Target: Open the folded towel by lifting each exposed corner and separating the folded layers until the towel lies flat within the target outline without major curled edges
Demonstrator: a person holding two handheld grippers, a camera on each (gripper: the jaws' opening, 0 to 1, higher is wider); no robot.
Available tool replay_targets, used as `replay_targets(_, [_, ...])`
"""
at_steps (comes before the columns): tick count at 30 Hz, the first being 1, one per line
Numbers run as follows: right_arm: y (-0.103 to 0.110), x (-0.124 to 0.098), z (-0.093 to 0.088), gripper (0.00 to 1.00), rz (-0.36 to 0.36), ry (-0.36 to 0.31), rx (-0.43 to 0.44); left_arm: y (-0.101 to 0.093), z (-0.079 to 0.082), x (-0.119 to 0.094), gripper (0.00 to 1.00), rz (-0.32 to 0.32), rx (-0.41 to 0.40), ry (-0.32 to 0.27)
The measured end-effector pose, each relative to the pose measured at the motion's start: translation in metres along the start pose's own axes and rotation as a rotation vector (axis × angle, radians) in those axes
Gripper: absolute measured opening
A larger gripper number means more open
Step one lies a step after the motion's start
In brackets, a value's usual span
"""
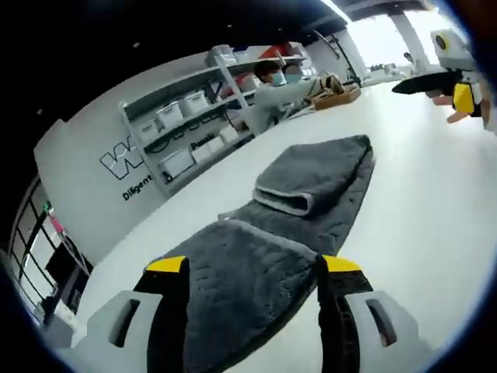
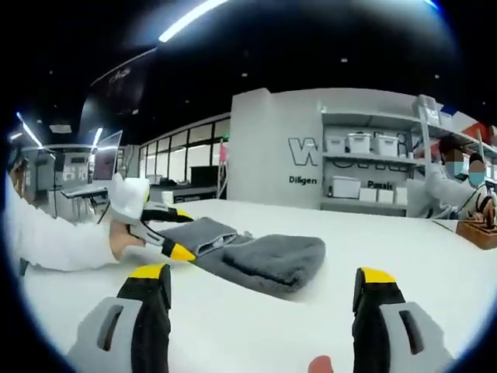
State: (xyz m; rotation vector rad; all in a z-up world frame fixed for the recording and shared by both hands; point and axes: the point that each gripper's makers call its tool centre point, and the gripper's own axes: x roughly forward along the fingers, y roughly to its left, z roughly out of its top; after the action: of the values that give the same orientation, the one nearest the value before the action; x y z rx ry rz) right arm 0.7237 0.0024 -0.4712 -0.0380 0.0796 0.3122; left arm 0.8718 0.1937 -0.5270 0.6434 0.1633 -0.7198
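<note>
A dark grey towel (image 1: 311, 194) lies on the white table (image 1: 435, 217) as a long strip, with one end folded back over itself into a thick roll-like flap (image 1: 291, 194). My left gripper (image 1: 254, 268) is open, its yellow-tipped jaws straddling the towel's near end just above the cloth. In the right gripper view the same towel (image 2: 268, 258) is seen from the side, with the left gripper (image 2: 182, 233) at its left end, held by a hand in a white sleeve. My right gripper (image 2: 262, 273) is open and holds nothing, a short way off the towel over bare table; it also appears far off (image 1: 463, 95).
Grey shelves (image 1: 186, 116) with white bins stand against the wall beyond the table. People (image 1: 276, 85) sit at the table's far end beside a wooden box (image 1: 335, 95). The wooden box (image 2: 477, 231) also lies at the right edge.
</note>
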Motion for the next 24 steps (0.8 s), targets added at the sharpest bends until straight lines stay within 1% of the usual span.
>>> replay_targets(3, [0.0, -0.001, 0.001, 0.98, 0.0, -0.005, 0.009, -0.009, 0.003, 0.005, 0.54, -0.004, 0.113, 0.026])
replay_targets(4, [-0.001, -0.001, 0.001, 0.97, -0.002, -0.005, 0.01, -0.013, 0.004, 0.004, 0.49, -0.014, 0.143, 0.029])
replay_targets(5, [-0.001, -0.001, 0.0, 0.96, -0.004, -0.003, 0.011, -0.019, 0.006, 0.004, 0.42, -0.039, 0.167, 0.032])
replay_targets(6, [-0.002, -0.001, 0.0, 0.96, -0.005, -0.002, 0.012, -0.023, 0.007, 0.005, 0.34, -0.07, 0.163, 0.022])
replay_targets(7, [-0.003, -0.001, -0.001, 0.95, -0.01, 0.0, 0.017, -0.026, 0.007, 0.005, 0.3, -0.082, 0.165, 0.022])
replay_targets(10, [-0.007, -0.001, -0.003, 0.95, -0.02, 0.004, 0.024, -0.028, 0.003, 0.008, 0.28, -0.083, 0.182, 0.041])
replay_targets(14, [-0.008, -0.002, -0.002, 0.94, -0.026, 0.001, 0.027, -0.031, 0.004, 0.01, 0.2, -0.132, 0.162, 0.049])
replay_targets(16, [-0.008, -0.002, -0.001, 0.93, -0.026, -0.001, 0.028, -0.033, 0.004, 0.01, 0.15, -0.162, 0.133, 0.05])
replay_targets(17, [-0.007, -0.002, -0.002, 0.93, -0.025, 0.001, 0.027, -0.034, 0.004, 0.01, 0.14, -0.181, 0.102, 0.046])
replay_targets(19, [-0.006, -0.001, -0.003, 0.93, -0.021, 0.006, 0.027, -0.028, 0.006, 0.009, 0.1, -0.2, 0.033, 0.032])
replay_targets(21, [-0.006, -0.001, -0.004, 0.93, -0.02, 0.011, 0.026, -0.019, 0.009, 0.007, 0.07, -0.219, -0.061, 0.005])
replay_targets(23, [-0.006, -0.001, -0.005, 0.92, -0.021, 0.01, 0.029, -0.009, 0.014, 0.002, 0.06, -0.244, -0.168, -0.038])
replay_targets(24, [-0.006, -0.001, -0.005, 0.91, -0.022, 0.01, 0.033, -0.006, 0.017, 0.0, 0.06, -0.258, -0.196, -0.06])
